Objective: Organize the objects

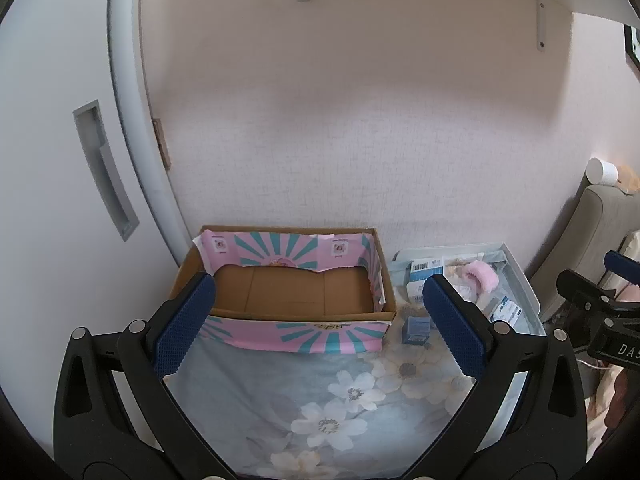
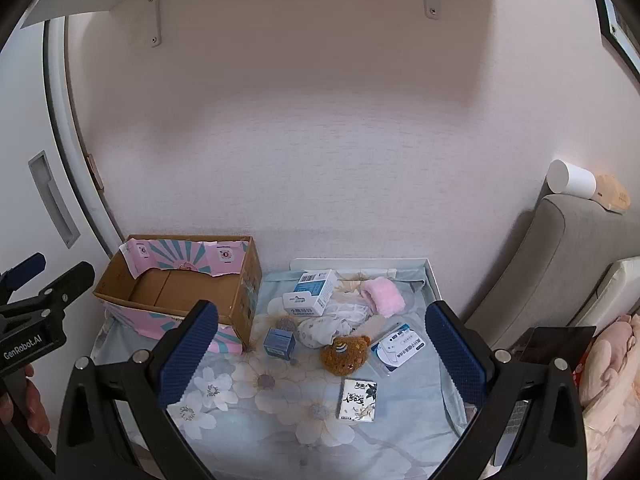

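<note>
1. Cardboard box (image 1: 296, 292), lined with pink and teal paper, sits open just ahead of the left gripper (image 1: 320, 320), whose jaws are spread wide and hold nothing. Its left finger overlaps the box's near left corner. A small blue box (image 1: 416, 330) rests on the flowered cloth (image 1: 320, 392) beside its right finger.

2. Clutter lies ahead of the right gripper (image 2: 324, 352), jaws wide apart and empty: a teddy bear (image 2: 346, 354), tissue pack (image 2: 358, 400), white carton (image 2: 314, 292), pink fabric (image 2: 382, 296) and a flat packet (image 2: 400, 346). The cardboard box stands ahead to its left.
</note>
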Available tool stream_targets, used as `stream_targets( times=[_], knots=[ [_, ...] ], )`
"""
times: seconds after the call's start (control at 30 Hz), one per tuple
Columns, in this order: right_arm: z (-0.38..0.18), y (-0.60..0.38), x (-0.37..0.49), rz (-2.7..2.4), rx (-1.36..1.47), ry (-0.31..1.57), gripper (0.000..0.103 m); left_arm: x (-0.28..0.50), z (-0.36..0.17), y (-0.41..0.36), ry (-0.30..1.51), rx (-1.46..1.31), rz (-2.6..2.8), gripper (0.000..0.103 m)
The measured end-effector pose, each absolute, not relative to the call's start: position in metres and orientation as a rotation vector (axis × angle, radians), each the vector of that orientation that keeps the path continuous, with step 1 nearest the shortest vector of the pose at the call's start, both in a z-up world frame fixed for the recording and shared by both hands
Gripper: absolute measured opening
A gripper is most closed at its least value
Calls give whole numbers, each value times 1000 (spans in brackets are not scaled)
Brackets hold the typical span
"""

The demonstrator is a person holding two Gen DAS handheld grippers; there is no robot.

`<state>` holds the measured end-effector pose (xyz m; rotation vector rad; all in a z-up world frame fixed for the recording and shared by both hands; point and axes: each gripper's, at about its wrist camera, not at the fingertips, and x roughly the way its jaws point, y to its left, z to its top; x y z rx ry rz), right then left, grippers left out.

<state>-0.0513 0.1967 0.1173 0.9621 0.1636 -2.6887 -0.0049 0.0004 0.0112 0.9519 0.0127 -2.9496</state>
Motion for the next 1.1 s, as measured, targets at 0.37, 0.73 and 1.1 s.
stream_targets(
  times=[0.37,0.73,1.1],
  knots=[
    [118,198,-49,-2699,957,164,103,-3,11,-1,18,961,-2957,103],
    [118,197,-47,-2702,954,175,103,-1,8,-3,15,975,-2952,103],
    [118,196,-45,-2698,959,175,103,1,7,-7,37,989,-2950,103]
  ],
)
